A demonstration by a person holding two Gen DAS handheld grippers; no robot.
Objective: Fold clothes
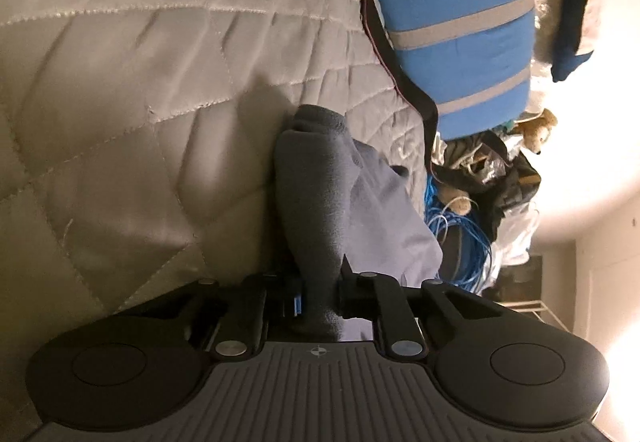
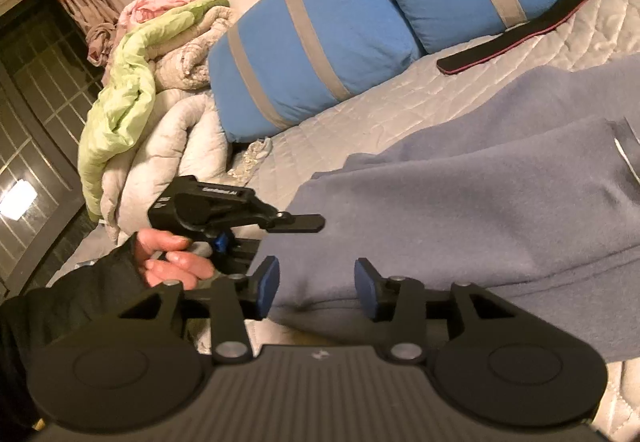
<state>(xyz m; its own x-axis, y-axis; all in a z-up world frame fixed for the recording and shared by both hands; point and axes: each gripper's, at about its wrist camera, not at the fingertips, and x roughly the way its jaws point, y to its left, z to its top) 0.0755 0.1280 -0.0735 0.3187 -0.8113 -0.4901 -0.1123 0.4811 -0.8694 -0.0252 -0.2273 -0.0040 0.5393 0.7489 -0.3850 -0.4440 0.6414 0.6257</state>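
Left gripper (image 1: pixel 320 298) is clamped on a bunched fold of the grey-blue fleece (image 1: pixel 316 202), lower centre; right gripper (image 2: pixel 316 288) sits apart, fleece between its pads but not pinched. Looks like the grab-an-edge step; next the right needs to bite too.

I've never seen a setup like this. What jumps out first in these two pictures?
Probably the two bright blue pillows with grey stripes along the head of the quilted bed. Next, the grey-blue fleece garment spread over the bed, with a bunched fold of it clamped in the left claw. The right claw stands open at the garment's near edge, pressing on nothing.
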